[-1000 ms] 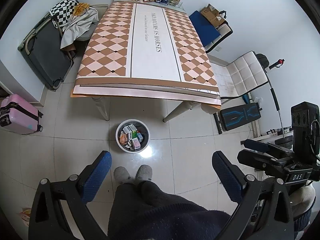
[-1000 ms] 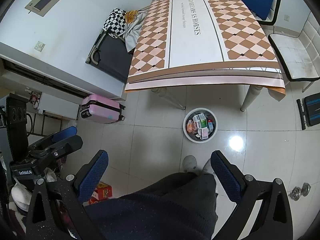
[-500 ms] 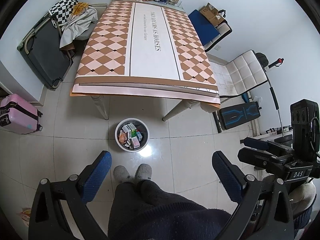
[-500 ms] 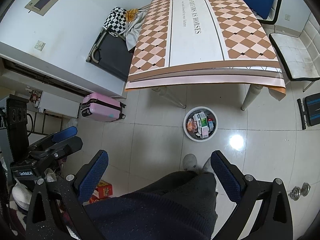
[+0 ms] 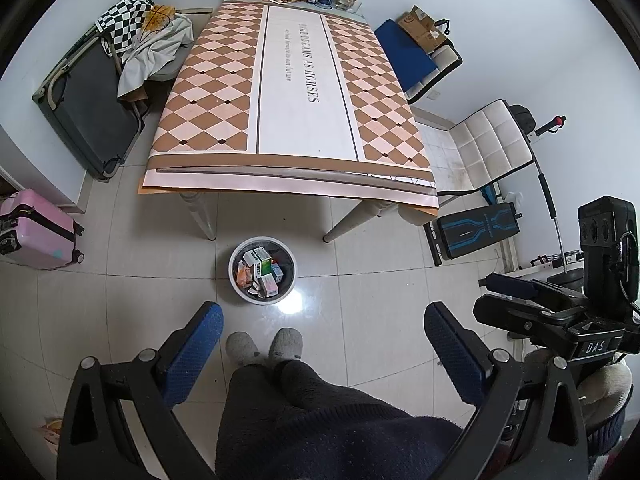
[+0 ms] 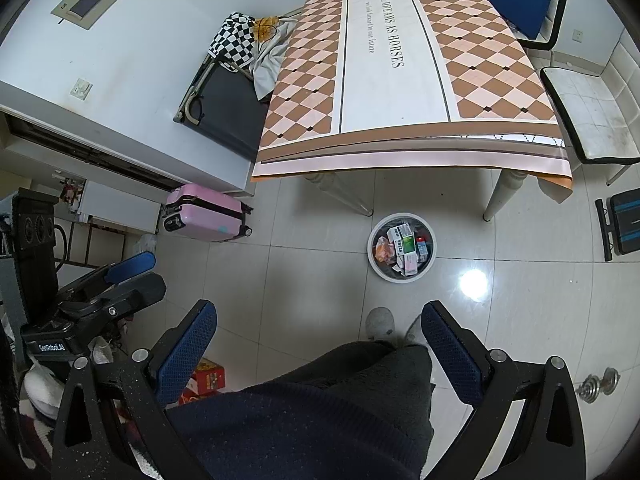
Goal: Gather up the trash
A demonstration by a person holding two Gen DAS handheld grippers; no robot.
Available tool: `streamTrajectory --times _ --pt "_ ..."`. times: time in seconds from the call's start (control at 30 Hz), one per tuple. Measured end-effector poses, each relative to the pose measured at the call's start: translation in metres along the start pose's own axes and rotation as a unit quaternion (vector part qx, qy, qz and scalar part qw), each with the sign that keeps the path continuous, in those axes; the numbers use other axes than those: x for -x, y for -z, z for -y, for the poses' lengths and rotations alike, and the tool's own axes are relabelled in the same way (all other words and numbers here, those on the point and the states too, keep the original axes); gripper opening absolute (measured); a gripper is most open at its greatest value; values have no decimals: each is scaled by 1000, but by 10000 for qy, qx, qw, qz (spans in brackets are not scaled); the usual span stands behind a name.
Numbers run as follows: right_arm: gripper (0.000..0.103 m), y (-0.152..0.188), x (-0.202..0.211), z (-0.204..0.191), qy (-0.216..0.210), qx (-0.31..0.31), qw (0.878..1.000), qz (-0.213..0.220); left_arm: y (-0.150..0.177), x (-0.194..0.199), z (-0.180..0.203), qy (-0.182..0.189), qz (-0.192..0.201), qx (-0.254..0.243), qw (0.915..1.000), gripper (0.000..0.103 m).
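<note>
Both the left gripper (image 5: 322, 344) and the right gripper (image 6: 318, 340) hang spread wide with nothing between their blue pads. The bin (image 5: 262, 270) sits at the frame's centre, on the floor before the table (image 5: 296, 92), holding boxes and wrappers (image 5: 259, 270).

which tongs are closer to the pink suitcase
Left. The left tongs hang on the suitcase side of the person; the right tongs are further over, on the person's other side. Both are open and well above the floor.
</note>
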State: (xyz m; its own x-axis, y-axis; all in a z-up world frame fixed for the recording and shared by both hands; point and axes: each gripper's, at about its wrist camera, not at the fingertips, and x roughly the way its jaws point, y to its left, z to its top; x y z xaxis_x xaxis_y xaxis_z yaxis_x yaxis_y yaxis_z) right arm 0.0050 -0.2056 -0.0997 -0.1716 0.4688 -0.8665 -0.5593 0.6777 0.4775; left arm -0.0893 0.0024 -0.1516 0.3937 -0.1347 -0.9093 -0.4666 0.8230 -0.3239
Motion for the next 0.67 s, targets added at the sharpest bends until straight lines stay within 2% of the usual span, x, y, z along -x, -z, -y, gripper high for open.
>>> streamTrajectory --times 0.67 --pt "103 -7 3 3 -60 125 9998 -115 -2 2 4 -8 29 57 10000 103"
